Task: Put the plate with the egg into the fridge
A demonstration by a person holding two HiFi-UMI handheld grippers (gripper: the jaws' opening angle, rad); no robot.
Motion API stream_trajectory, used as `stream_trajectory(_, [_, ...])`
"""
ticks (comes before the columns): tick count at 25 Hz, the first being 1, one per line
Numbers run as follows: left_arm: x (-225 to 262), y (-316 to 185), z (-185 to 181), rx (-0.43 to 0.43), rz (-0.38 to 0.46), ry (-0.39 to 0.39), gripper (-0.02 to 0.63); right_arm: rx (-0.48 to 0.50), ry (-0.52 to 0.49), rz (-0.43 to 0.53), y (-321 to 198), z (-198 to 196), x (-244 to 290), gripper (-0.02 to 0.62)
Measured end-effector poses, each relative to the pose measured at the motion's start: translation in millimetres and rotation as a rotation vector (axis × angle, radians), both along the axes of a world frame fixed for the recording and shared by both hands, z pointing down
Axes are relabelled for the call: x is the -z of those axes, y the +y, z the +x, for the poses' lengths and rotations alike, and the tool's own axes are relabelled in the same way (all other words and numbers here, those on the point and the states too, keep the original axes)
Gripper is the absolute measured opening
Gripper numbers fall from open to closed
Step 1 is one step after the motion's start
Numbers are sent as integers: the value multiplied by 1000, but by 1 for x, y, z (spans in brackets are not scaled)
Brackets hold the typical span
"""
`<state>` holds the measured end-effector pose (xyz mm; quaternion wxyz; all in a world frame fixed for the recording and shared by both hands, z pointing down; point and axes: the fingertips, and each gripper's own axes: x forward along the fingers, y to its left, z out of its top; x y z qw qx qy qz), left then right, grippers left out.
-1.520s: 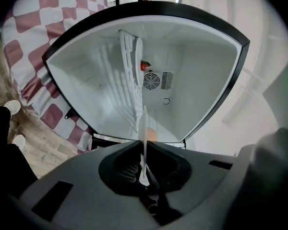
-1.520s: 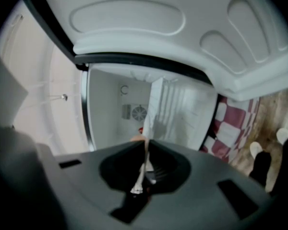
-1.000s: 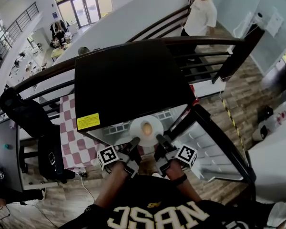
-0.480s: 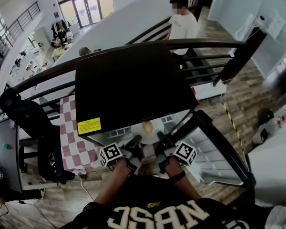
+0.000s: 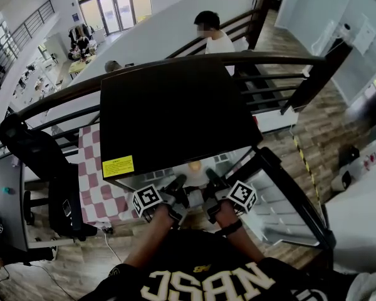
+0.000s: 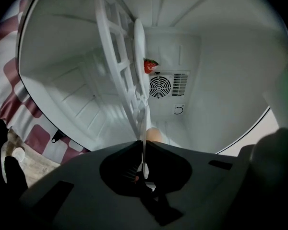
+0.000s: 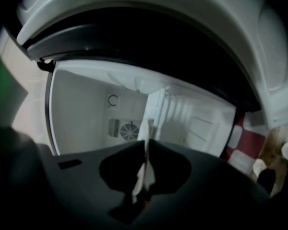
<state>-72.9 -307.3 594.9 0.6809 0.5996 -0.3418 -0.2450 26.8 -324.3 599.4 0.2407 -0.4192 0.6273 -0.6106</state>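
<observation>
**Plate goes in under the fridge top; a bystander crosses behind**
In the head view the round white plate (image 6: 145,153) carrying the tan egg (image 5: 194,166) has slid toward 12 o'clock. It lay fully in sight in front of the black-topped white fridge (image 5: 175,105); now it is almost wholly hidden beneath that top's front edge, and only the egg peeks out. The left gripper (image 5: 178,182) and right gripper (image 5: 209,176) have moved up with it. The person in a white shirt (image 5: 218,41) has walked from 1 o'clock to 12 o'clock.

Place: open office building, upper landing overlooking a lower hall.
Edge: dark curved metal handrail (image 5: 269,58).
Below: tall glazed entrance doors (image 5: 116,8), people seated around a cluttered desk (image 5: 77,42).
Floor: brown wood-plank floor (image 5: 313,127).
</observation>
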Motion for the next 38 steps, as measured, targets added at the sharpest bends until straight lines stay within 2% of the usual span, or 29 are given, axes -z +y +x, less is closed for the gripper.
stream_trajectory(5, [-1, -6, -2, 2, 4, 2, 34, 23, -10, 15, -5, -4, 0, 31])
stream_trajectory(12, [-1, -5, -3, -28, 28, -5, 44, 68, 71, 62, -2, -9, 7, 48])
stream_trajectory(15, [3, -3, 0, -49, 36, -3, 108, 87, 96, 82, -1, -11, 11, 108])
stream_trajectory(17, [3, -2, 1, -59, 38, -8, 155, 117, 120, 124, -2, -15, 15, 183])
stream_trajectory(20, [4, 1, 1, -65, 54, -26, 186, 147, 173, 154, -1, -17, 16, 252])
stream_trajectory(26, [7, 7, -4, -74, 122, -120, 193, 161, 250, 194, 6, -15, 18, 279])
stream_trajectory(31, [7, 17, -6, -97, 163, -171, 195, 177, 394, 237, 15, -7, 16, 279])
stream_trajectory(35, [6, 23, -8, -107, 215, -247, 195, 188, 496, 269, 22, -2, 14, 279])
stream_trajectory(38, [5, 28, -9, -122, 263, -332, 195, 197, 564, 303, 27, -1, 18, 279])
